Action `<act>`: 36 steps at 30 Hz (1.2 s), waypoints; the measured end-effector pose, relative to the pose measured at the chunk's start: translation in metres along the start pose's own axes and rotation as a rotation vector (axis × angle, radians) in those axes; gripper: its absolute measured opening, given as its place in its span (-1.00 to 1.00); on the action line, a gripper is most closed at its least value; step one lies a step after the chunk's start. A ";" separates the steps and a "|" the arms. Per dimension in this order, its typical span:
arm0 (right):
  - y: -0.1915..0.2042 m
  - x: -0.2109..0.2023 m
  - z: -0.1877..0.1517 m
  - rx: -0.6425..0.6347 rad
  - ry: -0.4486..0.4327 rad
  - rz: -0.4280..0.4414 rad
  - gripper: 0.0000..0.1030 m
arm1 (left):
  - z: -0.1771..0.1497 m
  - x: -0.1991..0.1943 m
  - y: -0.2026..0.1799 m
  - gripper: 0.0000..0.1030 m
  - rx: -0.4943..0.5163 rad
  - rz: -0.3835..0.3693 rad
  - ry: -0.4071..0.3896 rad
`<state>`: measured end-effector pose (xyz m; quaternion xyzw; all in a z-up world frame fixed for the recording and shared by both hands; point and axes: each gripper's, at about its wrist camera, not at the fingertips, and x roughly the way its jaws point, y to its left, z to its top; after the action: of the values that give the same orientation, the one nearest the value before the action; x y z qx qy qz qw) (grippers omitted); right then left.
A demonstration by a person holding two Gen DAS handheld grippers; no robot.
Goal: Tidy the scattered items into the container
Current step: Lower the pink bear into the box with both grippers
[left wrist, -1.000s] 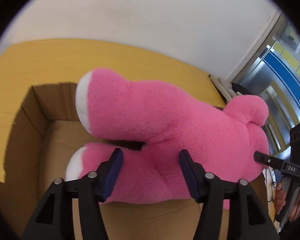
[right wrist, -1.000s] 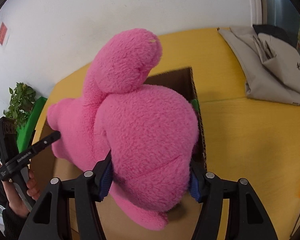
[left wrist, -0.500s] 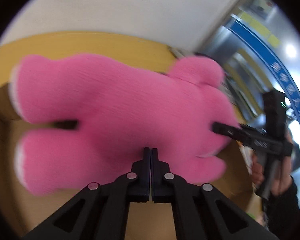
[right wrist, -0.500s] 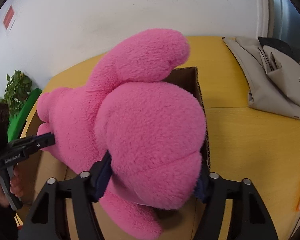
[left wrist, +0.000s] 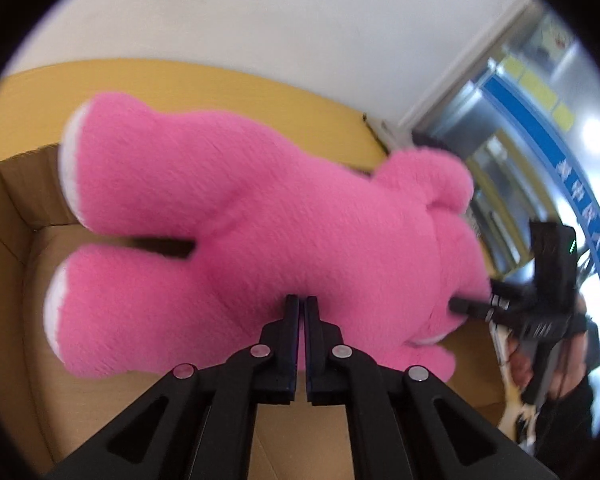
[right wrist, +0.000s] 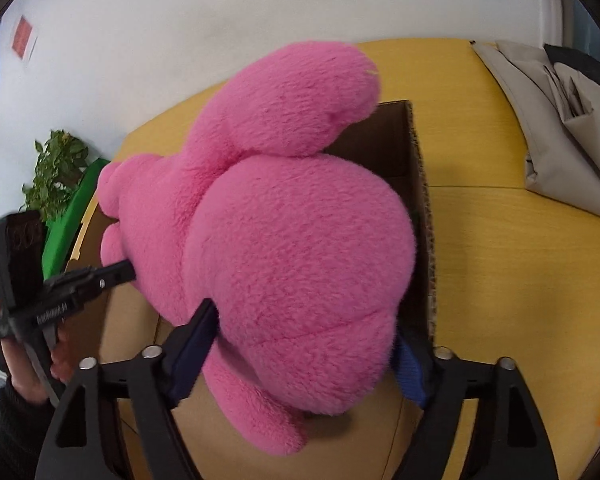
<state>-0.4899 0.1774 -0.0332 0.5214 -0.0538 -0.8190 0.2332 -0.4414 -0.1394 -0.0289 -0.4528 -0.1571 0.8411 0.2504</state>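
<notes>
You've got one pink plush (left wrist: 260, 248) hanging over the one cardboard box (left wrist: 12, 200), legs out toward the left wall, head off to the right, and it looks big enough to fill the box. It reads as light and very squashy, judging by how the pile bulges around the pads, so it won't slip easily but it will sag and flop. Your left gripper (left wrist: 301, 304) is clenched tight, jaws almost touching, their tips at the plush's body; whether they've nipped any fur I can't tell. Over on the right, your right gripper (right wrist: 300, 344) is opening, jaws spread wide with the plush's round head between them, and the left pad (right wrist: 192, 344) sits against the fur. Best holds, I'd say, are the thick body or the head, not the floppy limbs. Two grippers, one toy, one box.
</notes>
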 end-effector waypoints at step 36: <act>0.012 0.016 -0.011 -0.164 -0.048 -0.114 0.84 | 0.007 0.035 0.055 0.42 -0.018 0.293 0.110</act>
<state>-0.4818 0.1612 -0.0472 0.4830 0.0374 -0.8450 0.2266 -0.4786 -0.1650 -0.0763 -0.5187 -0.0827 0.8411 0.1292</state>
